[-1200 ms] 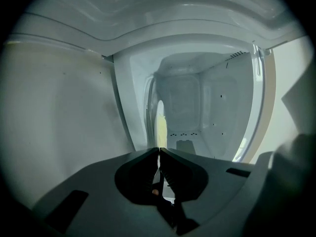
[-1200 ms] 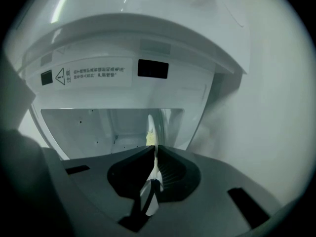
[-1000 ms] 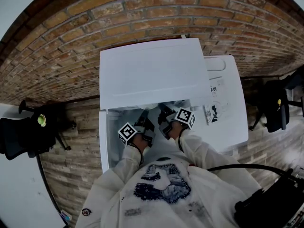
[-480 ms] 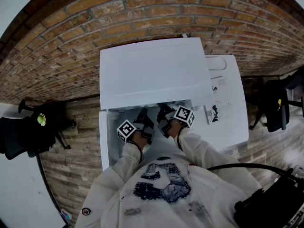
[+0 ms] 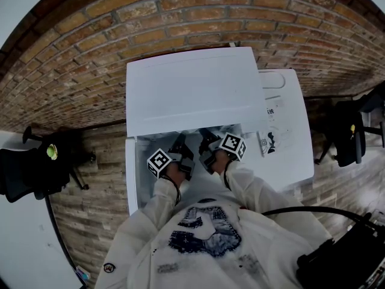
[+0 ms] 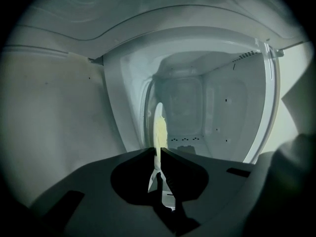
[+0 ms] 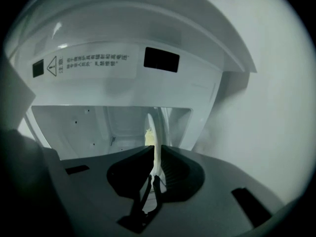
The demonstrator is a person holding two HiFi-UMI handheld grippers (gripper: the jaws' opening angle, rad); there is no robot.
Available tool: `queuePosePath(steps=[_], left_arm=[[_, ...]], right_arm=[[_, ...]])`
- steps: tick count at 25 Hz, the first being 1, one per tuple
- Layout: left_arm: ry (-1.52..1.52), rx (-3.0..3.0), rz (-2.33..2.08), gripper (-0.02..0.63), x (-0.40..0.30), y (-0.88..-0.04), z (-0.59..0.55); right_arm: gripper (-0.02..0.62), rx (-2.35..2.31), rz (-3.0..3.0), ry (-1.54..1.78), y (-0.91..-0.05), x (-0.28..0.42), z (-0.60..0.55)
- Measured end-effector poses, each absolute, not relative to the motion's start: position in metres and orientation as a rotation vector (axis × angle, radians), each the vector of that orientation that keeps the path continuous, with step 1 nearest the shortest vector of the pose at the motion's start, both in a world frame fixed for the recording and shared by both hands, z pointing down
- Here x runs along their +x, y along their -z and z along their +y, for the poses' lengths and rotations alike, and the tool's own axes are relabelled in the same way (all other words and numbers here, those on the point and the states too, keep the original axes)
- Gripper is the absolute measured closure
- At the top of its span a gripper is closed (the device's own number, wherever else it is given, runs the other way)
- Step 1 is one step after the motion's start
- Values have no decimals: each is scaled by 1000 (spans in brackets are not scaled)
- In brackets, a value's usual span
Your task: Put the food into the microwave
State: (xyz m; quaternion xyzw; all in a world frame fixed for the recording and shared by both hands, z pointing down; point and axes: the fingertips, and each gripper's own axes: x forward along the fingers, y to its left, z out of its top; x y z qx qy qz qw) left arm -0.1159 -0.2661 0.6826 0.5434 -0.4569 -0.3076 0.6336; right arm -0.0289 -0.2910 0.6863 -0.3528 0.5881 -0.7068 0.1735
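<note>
A white plate with pale yellow food on it shows edge-on in the left gripper view, in front of the open white microwave cavity. My left gripper is shut on one side of the plate's rim. My right gripper is shut on the other side of the plate, with the cavity behind it. In the head view both grippers, left and right, reach side by side under the microwave's top, which hides the plate.
The microwave door hangs open to the right, its inner frame and warning label above my right gripper. A brick wall stands behind. Black chairs sit at the left and far right. The cavity's left wall lies close to my left gripper.
My left gripper has crept slightly forward toward the cavity. The right one has stayed put, and both keep their grip on the plate.
</note>
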Motion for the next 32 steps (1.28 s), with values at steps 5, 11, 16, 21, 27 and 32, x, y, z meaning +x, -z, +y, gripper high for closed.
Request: queuePosePath(steps=[5,11,16,21,27,32], left_arm=[[693,1265,-1049,512,-117,-677,-264],[666,1318,-1050,485,-108,-668,-247],[575,1418,-1054,485,-91,-651,-227],[461,1585,-1074,495,-76,-625,-209],[354,1778,-1114,514,-66,-591,-201],[240,1946,-1185,529,-62,-561,-198]], right_arm=[[565,-988,1677,2007,-683,-28,-280],[566,-975,1712,2020,-676,-25,-261],[566,-993,1793,1972,-661,-12,-246],[566,-995,1923,1876,-637,5,-230],[568,-1068,2122,1700,-609,27,-219],[568,-1090,2291,1551,-582,35,-211]])
